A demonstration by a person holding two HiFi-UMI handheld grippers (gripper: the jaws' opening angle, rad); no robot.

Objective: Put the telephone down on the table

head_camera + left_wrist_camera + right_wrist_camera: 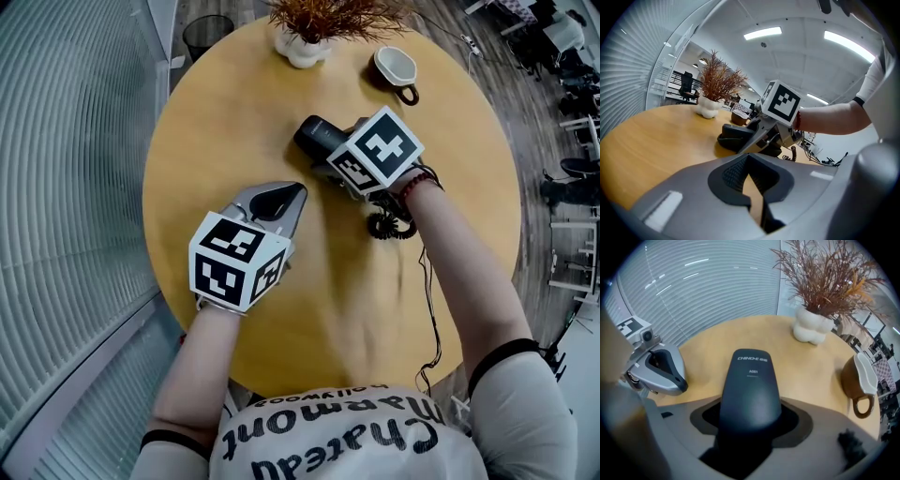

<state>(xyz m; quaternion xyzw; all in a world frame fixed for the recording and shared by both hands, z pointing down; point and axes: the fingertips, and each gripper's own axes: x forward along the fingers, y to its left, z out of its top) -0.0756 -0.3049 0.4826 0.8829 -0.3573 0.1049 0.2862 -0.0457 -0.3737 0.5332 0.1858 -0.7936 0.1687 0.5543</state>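
A black telephone handset (pixel 314 134) sits between the jaws of my right gripper (pixel 328 157), which is shut on it. The handset (pixel 750 385) points toward the table's far side. From the left gripper view the handset (pixel 736 138) hangs low over the wood with a shadow under it; I cannot tell if it touches. Its coiled black cord (pixel 389 225) lies on the table beside my right wrist. My left gripper (pixel 292 193) hovers at the table's middle, to the left of the handset, shut with nothing in it. The round wooden table (pixel 216 141) carries everything.
A white vase with dry reddish twigs (pixel 305 42) stands at the far edge. A brown and white cup (pixel 396 70) sits to its right. A thin black cable (pixel 429 309) runs toward me along my right arm. A ribbed glass wall (pixel 66 169) is at the left.
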